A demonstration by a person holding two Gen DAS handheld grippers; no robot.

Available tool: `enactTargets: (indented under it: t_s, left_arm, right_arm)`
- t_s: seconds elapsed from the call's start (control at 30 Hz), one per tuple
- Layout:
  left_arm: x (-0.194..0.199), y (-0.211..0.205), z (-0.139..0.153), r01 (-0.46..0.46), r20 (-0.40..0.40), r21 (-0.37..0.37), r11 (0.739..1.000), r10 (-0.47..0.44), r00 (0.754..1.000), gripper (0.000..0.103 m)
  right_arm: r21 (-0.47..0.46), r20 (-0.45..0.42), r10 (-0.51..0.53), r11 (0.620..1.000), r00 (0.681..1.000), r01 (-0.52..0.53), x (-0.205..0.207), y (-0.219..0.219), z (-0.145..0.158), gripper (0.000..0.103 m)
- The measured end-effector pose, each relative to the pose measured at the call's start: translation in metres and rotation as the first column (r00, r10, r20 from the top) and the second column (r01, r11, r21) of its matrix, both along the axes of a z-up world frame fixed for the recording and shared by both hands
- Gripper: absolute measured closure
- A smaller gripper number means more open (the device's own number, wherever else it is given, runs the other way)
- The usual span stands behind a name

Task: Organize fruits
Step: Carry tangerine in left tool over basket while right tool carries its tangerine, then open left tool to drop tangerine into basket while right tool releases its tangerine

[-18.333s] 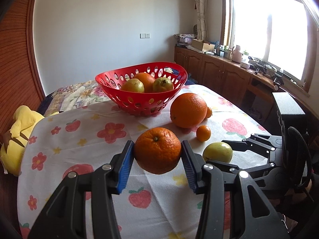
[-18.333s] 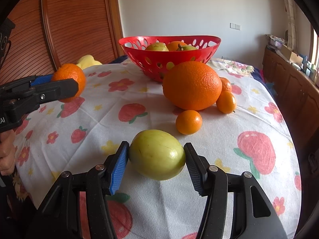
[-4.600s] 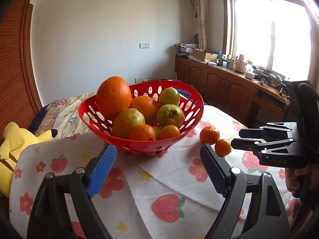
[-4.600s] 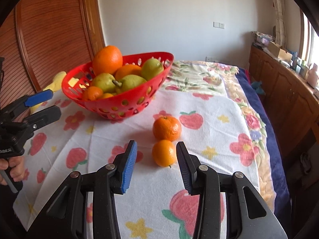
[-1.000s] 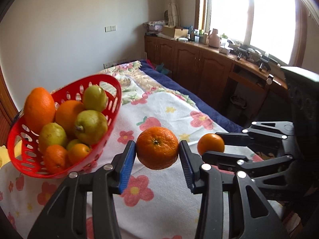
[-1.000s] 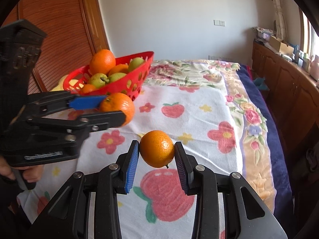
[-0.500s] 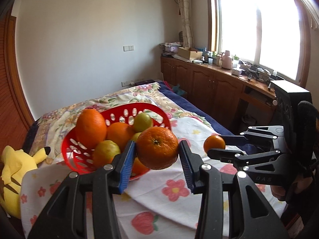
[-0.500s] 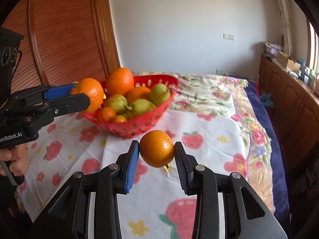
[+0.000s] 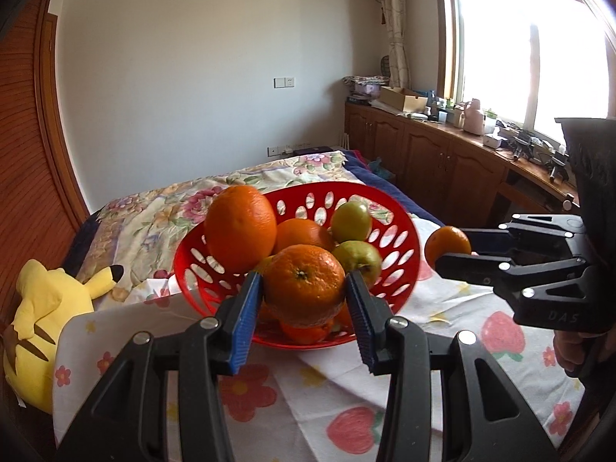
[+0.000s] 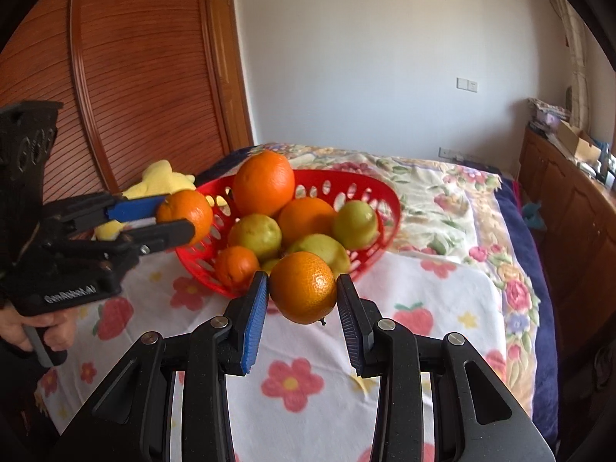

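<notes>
— Left gripper (image 9: 304, 313) first: what has it got?
— Its blue pads clamp a mandarin (image 9: 304, 287), held in the air at the near rim of the red basket (image 9: 400, 265).
— And the right gripper (image 10: 301, 317)?
— Closed on a smaller orange (image 10: 303, 292), lifted clear of the flowered cloth (image 10: 442, 285), just in front of the basket's other side.
— What lies in the basket?
— A big orange (image 9: 240, 229) on top, more oranges and several green fruits around it.
— Anything beside it?
— A yellow plush toy (image 9: 42, 308) lies off to the left, near the wooden wall.
</notes>
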State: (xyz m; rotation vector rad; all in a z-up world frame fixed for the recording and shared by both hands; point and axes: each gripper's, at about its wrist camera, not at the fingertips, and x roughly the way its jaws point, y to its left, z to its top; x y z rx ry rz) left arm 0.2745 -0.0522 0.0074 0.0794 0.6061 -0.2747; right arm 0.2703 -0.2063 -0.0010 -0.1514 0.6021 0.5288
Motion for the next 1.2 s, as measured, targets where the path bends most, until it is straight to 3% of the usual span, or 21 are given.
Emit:
enactTargets:
  t_s: [0.27, 0.5, 0.97, 1.2]
  left_arm:
    - [0.014, 0.026, -0.022, -0.063, -0.026, -0.014, 0.998, 0.062, 0.998, 0.060]
    - [0.016, 0.026, -0.026, -0.059, -0.018, -0.015, 0.998, 0.059, 0.998, 0.060]
    - [0.017, 0.030, -0.027, -0.053, -0.011, -0.027, 0.998, 0.053, 0.999, 0.060]
    - [0.024, 0.036, -0.015, -0.092, -0.009, -0.019, 0.996, 0.092, 0.996, 0.060]
  right_arm:
    - [-0.012, -0.016, 0.053, 0.999, 0.998, -0.053, 0.029, 0.039, -0.008, 0.067]
    - [-0.042, -0.044, 0.067, 0.997, 0.997, -0.069, 0.045, 0.062, -0.027, 0.067]
    - [-0.021, -0.044, 0.071, 0.997, 0.996, -0.072, 0.042, 0.062, -0.028, 0.064]
    - [-0.013, -0.034, 0.069, 0.997, 0.997, -0.070, 0.029, 0.053, -0.026, 0.064]
